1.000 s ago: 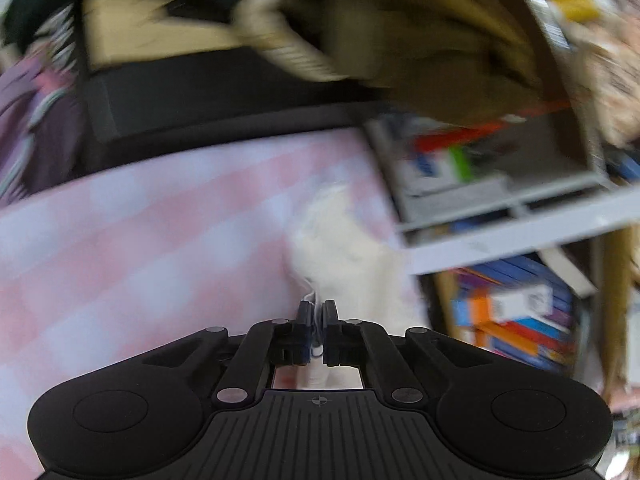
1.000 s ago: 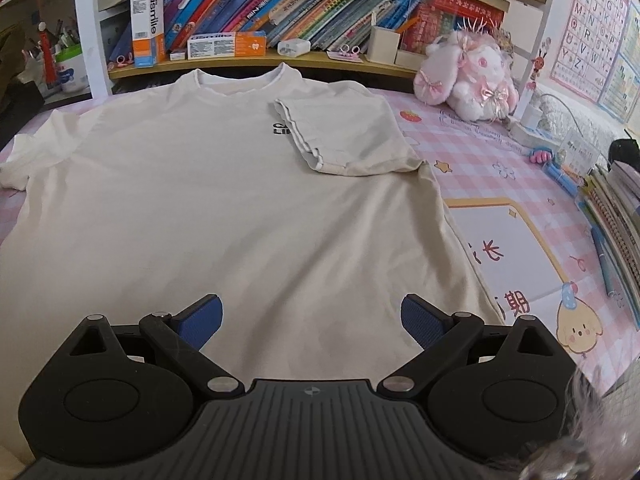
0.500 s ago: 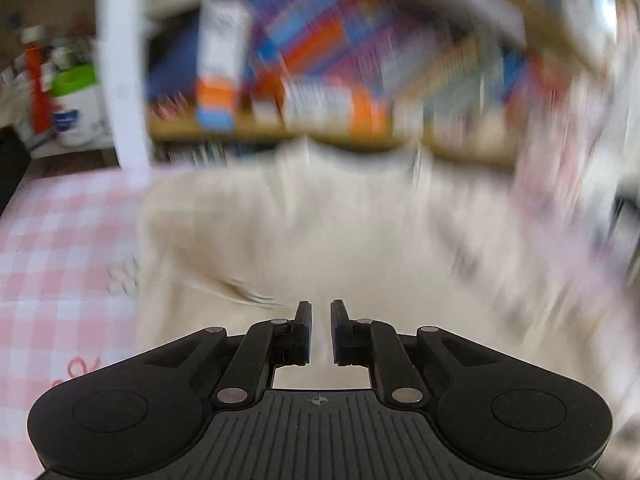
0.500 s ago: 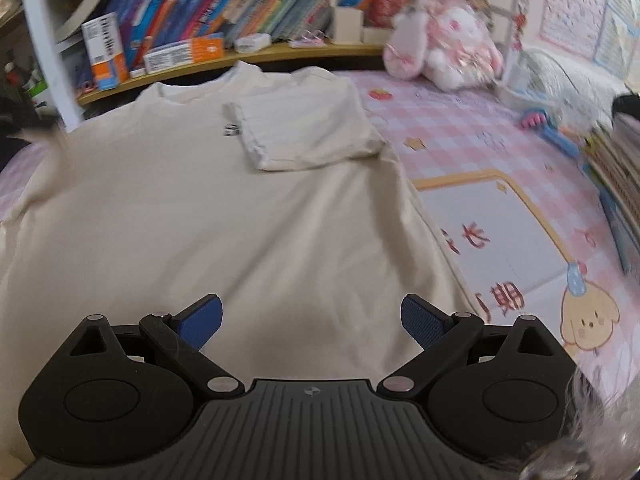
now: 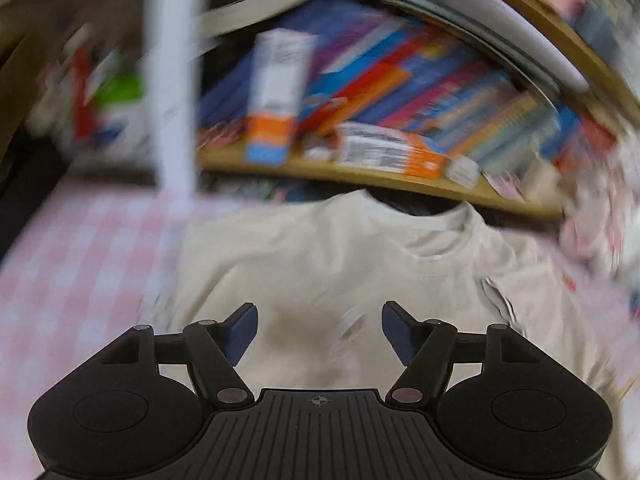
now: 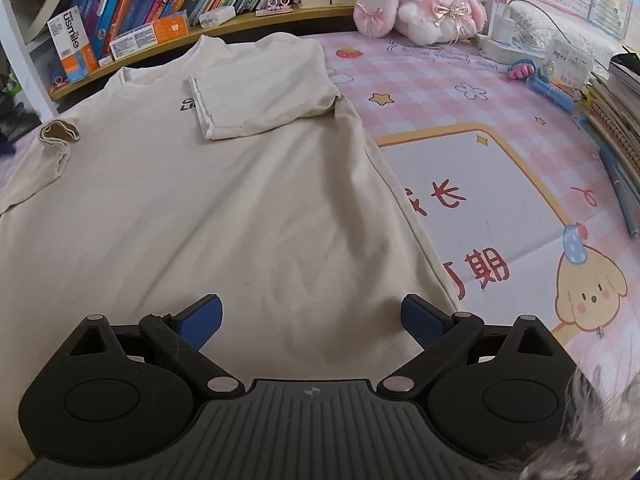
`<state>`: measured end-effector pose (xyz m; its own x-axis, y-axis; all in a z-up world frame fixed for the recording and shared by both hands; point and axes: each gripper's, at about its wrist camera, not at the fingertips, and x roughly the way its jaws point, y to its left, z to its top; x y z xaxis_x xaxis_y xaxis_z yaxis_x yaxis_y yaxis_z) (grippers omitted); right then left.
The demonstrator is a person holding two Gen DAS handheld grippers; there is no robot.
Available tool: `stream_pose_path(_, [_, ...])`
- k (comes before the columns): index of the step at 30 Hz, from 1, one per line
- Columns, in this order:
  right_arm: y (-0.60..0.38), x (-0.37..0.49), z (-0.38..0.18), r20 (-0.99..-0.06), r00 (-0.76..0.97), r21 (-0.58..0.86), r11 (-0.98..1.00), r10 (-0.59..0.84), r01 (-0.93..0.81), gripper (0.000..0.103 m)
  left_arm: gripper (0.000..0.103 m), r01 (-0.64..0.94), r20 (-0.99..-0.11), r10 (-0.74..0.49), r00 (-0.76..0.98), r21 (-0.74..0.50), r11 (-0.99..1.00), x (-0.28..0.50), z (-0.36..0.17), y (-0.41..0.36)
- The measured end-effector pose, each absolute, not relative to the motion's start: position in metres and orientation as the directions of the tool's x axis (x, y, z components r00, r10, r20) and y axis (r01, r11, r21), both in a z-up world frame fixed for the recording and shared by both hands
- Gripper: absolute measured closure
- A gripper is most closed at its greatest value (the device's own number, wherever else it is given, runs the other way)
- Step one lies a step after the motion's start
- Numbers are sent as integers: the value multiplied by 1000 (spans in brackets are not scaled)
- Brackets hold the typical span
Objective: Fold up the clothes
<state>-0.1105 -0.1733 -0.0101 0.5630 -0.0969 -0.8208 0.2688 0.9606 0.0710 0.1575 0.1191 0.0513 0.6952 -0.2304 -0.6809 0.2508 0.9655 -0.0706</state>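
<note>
Right wrist view: we see our right gripper [image 6: 311, 322] with its jaws spread wide and nothing between them, hanging over the lower part of a cream T-shirt [image 6: 208, 208]. The shirt lies flat, front up, on a pink checked tablecloth [image 6: 432, 76], with its collar towards the bookshelf [image 6: 224, 32]. One sleeve [image 6: 260, 92] is folded inward across the chest, partly covering a small dark print. The other sleeve [image 6: 56, 140] lies at the far left edge, its cuff curled over. To the right of the shirt a cartoon desk mat [image 6: 500, 208] sits on the cloth, and a pink plush rabbit [image 6: 420, 4] rests near the shelf.

In the left wrist view, which is heavily blurred, our left gripper [image 5: 316, 326] also has its jaws apart and empty. It is over the T-shirt [image 5: 320, 264] near the chest, facing the collar, with books [image 5: 420, 80] on the shelf beyond. We see the checked cloth [image 5: 80, 260] to the left.
</note>
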Motion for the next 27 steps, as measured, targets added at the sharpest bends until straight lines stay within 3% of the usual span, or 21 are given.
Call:
stream_pose_path(5, [-181,-113,-12,-819,564,79,954,-104,290,6,33,498,-742,-65,667,380,779,168,35,43])
stream_pose_path(8, [-187,-115,-12,-814,570,85,948,-113,308,5,35,562,-755,21,656,507,653,168,17,30])
stream_pose_path(9, [-188,-115,-13,-812,572,86,946,-114,312,5,52,574,-758,46,650,529,625,170,11,28])
stream_pose_path(10, [-189,-116,-13,-811,574,88,945,-116,316,5,79,572,-760,62,647,537,619,173,8,29])
stream_pose_path(11, [-190,-116,-13,-809,576,90,943,-117,319,5,87,559,-761,71,644,532,636,176,7,32])
stream_pose_path(13, [-192,-117,-13,-807,579,95,941,-118,325,5,94,490,-756,10,655,435,755,183,18,46])
stream_pose_path(15, [-193,-117,-12,-805,582,100,938,-119,331,5,94,362,-708,-168,686,133,923,187,40,77])
stream_pose_path(17, [-194,-118,-12,-803,583,100,937,-122,334,4,84,178,-615,-327,718,-292,940,188,38,118])
stream_pose_path(18, [-194,-119,-13,-803,583,98,937,-124,335,4,59,79,-553,-381,741,-492,867,189,34,138])
stream_pose_path(19, [-194,-119,-13,-803,582,95,938,-126,334,4,17,-25,-532,-415,738,-637,771,193,25,153])
stream_pose_path(20, [-194,-119,-13,-804,581,93,938,-127,334,4,12,-117,-558,-437,706,-700,705,199,15,161])
stream_pose_path(22, [-193,-117,-13,-808,576,89,938,-129,334,3,13,-167,-586,-467,662,-723,671,206,8,167])
stream_pose_path(27, [-194,-115,-12,-812,569,82,940,-130,332,3,12,-63,-571,-384,726,-610,790,198,40,185])
